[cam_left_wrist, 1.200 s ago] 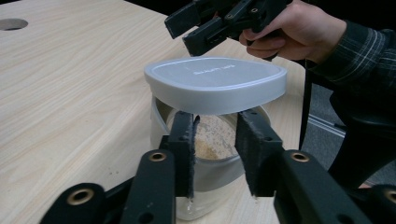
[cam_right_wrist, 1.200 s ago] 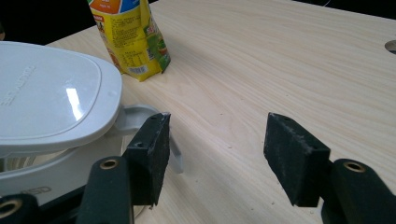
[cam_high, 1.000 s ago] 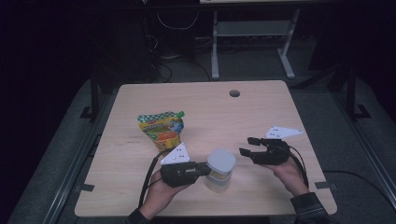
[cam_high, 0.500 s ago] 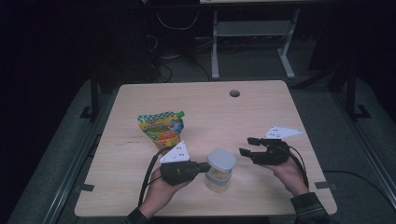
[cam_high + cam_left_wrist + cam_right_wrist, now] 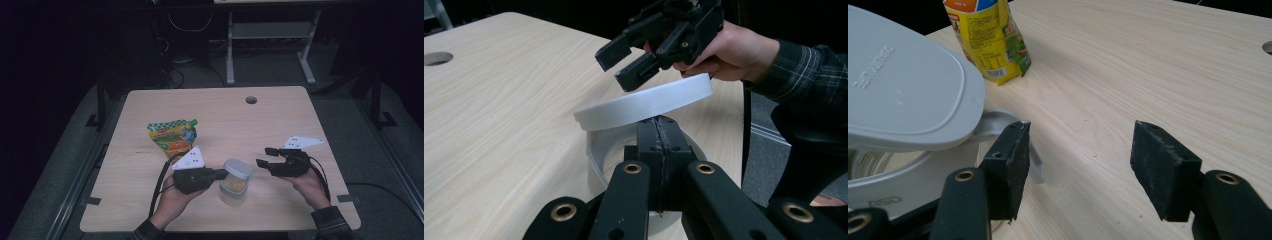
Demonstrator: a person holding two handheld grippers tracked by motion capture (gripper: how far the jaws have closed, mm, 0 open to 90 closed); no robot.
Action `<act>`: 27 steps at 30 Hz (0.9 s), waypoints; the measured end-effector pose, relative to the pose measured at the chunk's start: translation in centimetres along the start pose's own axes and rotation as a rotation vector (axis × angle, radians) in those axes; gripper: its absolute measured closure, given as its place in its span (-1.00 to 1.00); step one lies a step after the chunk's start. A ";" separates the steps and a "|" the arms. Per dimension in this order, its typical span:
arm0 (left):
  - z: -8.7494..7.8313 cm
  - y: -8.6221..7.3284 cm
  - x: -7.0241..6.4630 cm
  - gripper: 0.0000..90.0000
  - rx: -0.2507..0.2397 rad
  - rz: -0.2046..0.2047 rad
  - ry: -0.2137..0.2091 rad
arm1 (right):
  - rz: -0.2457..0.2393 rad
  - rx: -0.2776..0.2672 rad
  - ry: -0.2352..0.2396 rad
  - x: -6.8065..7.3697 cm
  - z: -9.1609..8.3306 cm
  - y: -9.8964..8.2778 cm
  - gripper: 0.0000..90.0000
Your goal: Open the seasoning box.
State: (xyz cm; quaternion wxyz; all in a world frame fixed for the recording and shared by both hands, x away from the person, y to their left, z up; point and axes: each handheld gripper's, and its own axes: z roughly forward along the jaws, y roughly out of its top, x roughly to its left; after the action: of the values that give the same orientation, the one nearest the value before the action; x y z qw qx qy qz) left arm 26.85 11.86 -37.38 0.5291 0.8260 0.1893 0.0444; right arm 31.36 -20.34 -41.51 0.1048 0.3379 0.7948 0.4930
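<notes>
The left gripper point(image 5: 220, 175) has its jaws shut tight. The right gripper point(image 5: 265, 156) is open, jaws pointing left.

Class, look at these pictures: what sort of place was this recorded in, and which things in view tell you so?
Probably a lab or workshop set up for recording, not a home: a bare wooden table with a cable hole, a metal rack and loose cables on the dark floor behind, and hand-held grippers at work.

high view looking down and forward over the whole surface point(image 5: 280, 115), both gripper views low and close, facing each other across the lidded jar point(image 5: 644, 102)
</notes>
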 end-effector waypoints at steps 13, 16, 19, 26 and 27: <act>0.6 0.9 0.6 1.00 -0.013 0.000 -0.004 | 0.001 0.000 -0.002 -0.1 0.0 0.0 -0.10; 0.7 1.1 0.8 1.00 -0.016 0.005 -0.004 | 0.001 0.000 -0.001 -0.1 0.0 -0.1 -0.10; 0.9 1.3 0.9 1.00 -0.022 0.002 -0.003 | 0.002 -0.001 -0.001 -0.1 0.0 -0.1 -0.10; 1.2 1.7 1.4 1.00 -0.028 0.005 0.005 | 0.002 -0.001 -0.002 -0.1 -0.1 -0.1 -0.10; 1.2 1.7 1.5 1.00 -0.028 0.003 0.006 | 0.002 -0.001 -0.001 -0.1 -0.1 -0.1 -0.10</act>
State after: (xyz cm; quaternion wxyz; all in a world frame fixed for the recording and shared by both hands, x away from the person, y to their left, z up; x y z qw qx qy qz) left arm 29.00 10.73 -36.56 0.5400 0.8186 0.1890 0.0505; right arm 31.39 -20.49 -41.58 0.1052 0.3389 0.7941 0.4934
